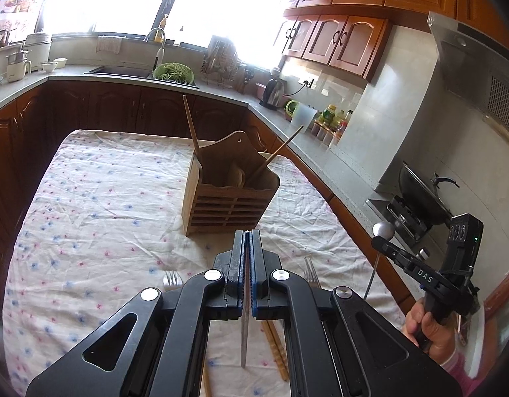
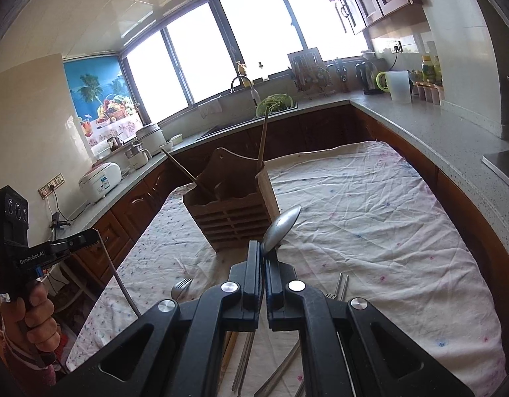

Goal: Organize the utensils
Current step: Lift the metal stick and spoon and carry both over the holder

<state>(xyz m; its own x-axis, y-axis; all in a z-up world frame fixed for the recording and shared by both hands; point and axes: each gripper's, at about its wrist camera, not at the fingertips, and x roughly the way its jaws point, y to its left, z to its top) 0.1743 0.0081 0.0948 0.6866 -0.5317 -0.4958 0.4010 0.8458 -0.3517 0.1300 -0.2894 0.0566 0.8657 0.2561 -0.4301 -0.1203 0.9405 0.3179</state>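
A wooden utensil holder [image 1: 228, 195] [image 2: 228, 211] stands on the flowered cloth, with two wooden sticks [image 1: 191, 125] [image 2: 262, 139] leaning out of it. My left gripper [image 1: 247, 231] [image 2: 92, 235] is shut on a thin metal rod [image 1: 244, 337] [image 2: 122, 284] that hangs down from its pads. The right gripper [image 2: 262, 243] [image 1: 378, 241] is shut on a metal spoon [image 2: 281, 226] [image 1: 383, 230], bowl end up above the fingertips. Both grippers are held above the cloth on the near side of the holder. Forks [image 1: 171, 279] [image 2: 181, 287] and wooden chopsticks [image 1: 276, 347] lie on the cloth below.
The cloth-covered table [image 1: 105, 198] [image 2: 370, 215] sits inside a U-shaped counter [image 1: 307, 152] [image 2: 420, 122]. A sink with a green colander [image 1: 173, 72], a kettle [image 1: 274, 91] and a stove with a wok [image 1: 420, 192] line it. More metal utensils [image 2: 342, 284] lie near the table's front.
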